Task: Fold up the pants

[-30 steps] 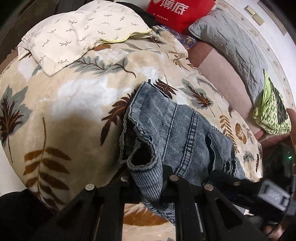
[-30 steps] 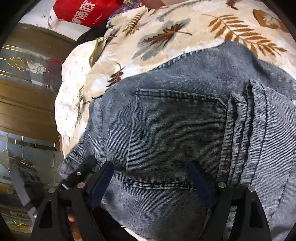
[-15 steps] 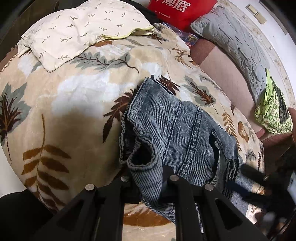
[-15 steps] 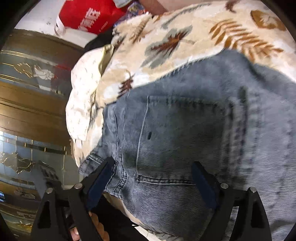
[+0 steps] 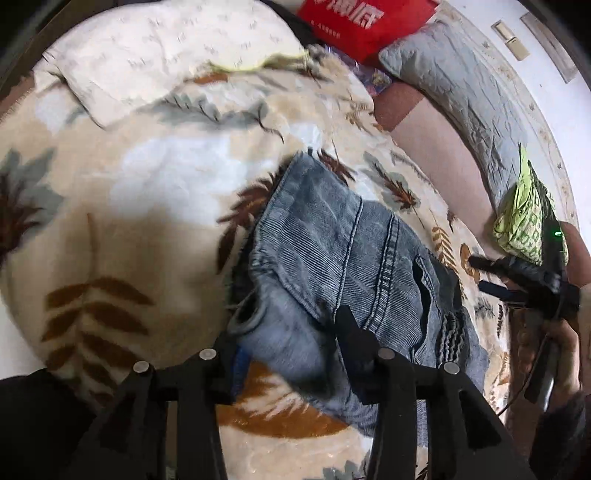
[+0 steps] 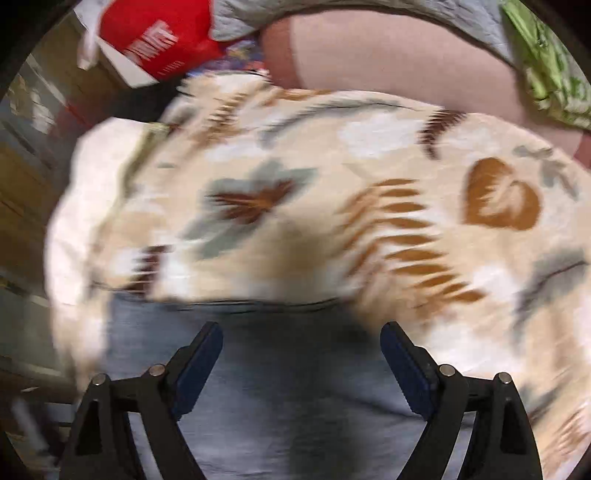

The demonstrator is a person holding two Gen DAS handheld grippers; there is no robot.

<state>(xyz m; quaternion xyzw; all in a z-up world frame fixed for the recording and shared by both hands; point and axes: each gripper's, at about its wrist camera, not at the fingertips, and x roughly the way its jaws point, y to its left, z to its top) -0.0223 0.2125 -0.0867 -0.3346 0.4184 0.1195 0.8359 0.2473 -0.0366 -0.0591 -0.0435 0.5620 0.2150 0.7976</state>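
Folded grey-blue denim pants [image 5: 343, 254] lie on a leaf-print blanket [image 5: 129, 206]. My left gripper [image 5: 288, 332] is open, its fingers spread either side of the near hem of the pants, which lies loose between them. My right gripper [image 6: 301, 347] is open and empty above the blurred edge of the pants [image 6: 280, 398]; it also shows in the left wrist view [image 5: 517, 273] at the right, off the far side of the pants.
A cream pillow [image 5: 166, 55] lies at the back left, a red bag [image 5: 362, 22] and grey pillow [image 5: 461, 92] at the back, a green patterned bundle [image 5: 524, 218] at the right. Wooden furniture [image 6: 26, 177] stands left in the right wrist view.
My left gripper has opened and let go of the pants hem. My right gripper has lifted and swung away from the back pocket toward the blanket, staying open.
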